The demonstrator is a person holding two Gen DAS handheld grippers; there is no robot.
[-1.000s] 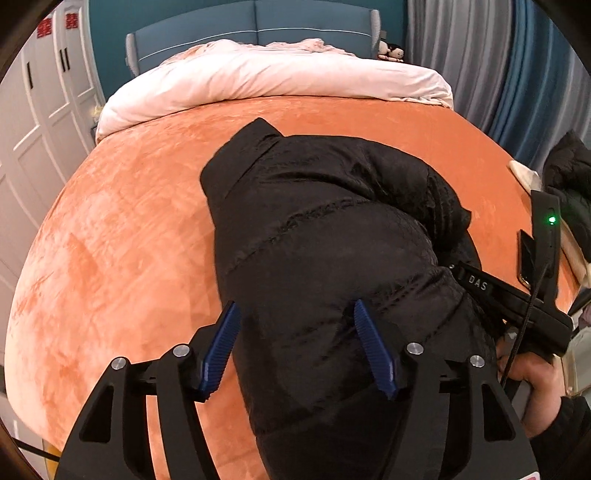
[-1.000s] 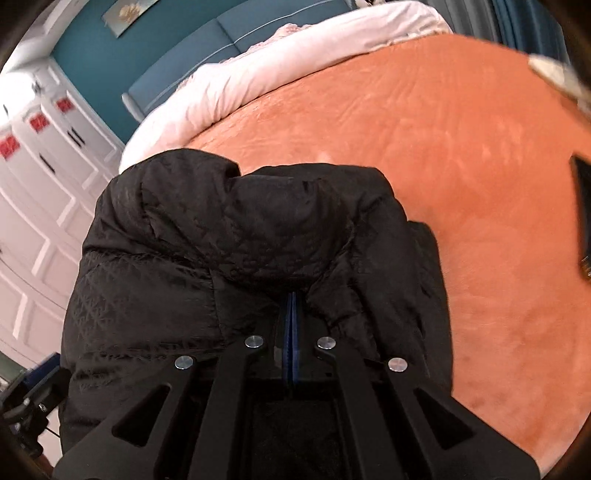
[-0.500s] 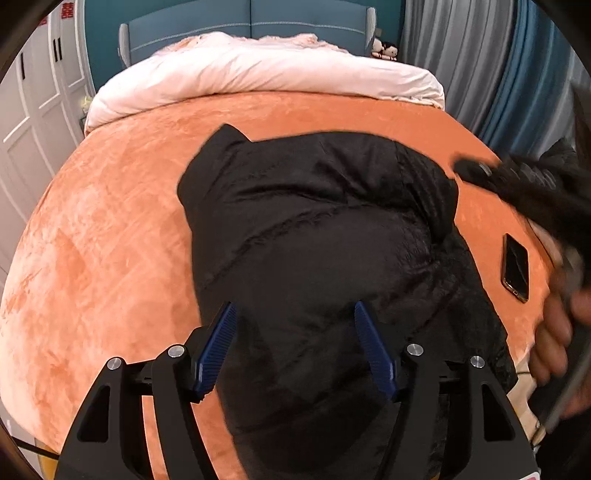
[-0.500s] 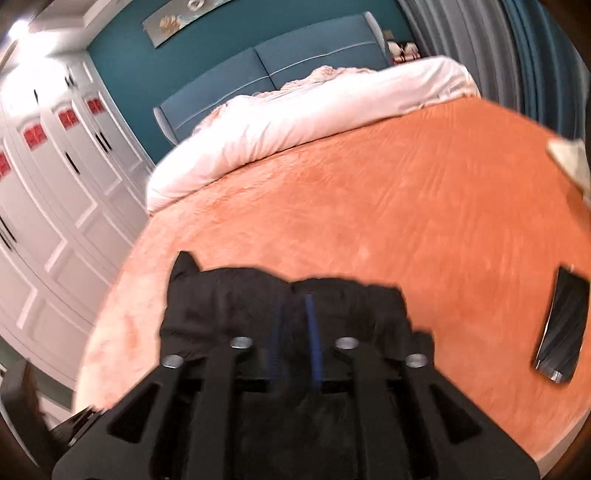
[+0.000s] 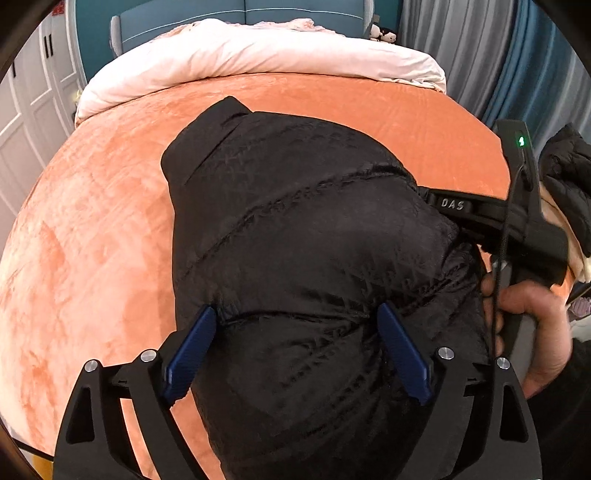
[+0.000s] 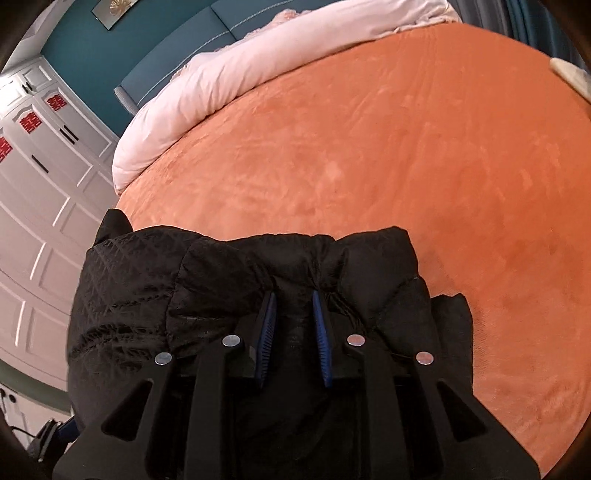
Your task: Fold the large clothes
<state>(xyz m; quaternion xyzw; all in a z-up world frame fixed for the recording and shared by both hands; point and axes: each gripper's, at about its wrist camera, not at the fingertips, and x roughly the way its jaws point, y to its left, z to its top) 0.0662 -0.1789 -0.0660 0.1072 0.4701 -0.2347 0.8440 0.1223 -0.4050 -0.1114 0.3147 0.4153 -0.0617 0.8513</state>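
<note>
Our left gripper (image 5: 295,347) is opening wide over the black quilted puffer jacket (image 5: 314,240) on the orange velvet bedspread (image 5: 92,240). Our right gripper (image 6: 293,325), lettered "DAS", is closing narrow; fabric seems to sit between its blue pads (image 6: 267,332), grip unclear.

The jacket (image 5: 295,236) is black, its fabric woven with a faint diamond lattice and crossed by stitched quilting lines. It lies on a bed whose cover (image 5: 92,240) is a mottled, velvety orange. Beyond the jacket, the rolled duvet (image 5: 258,55) is pale pink-white, and the headboard (image 5: 240,11) behind it is teal with thin white lines. The left gripper (image 5: 295,354) and right gripper (image 6: 293,332) are black with ribbed blue pads (image 5: 402,362).
</note>
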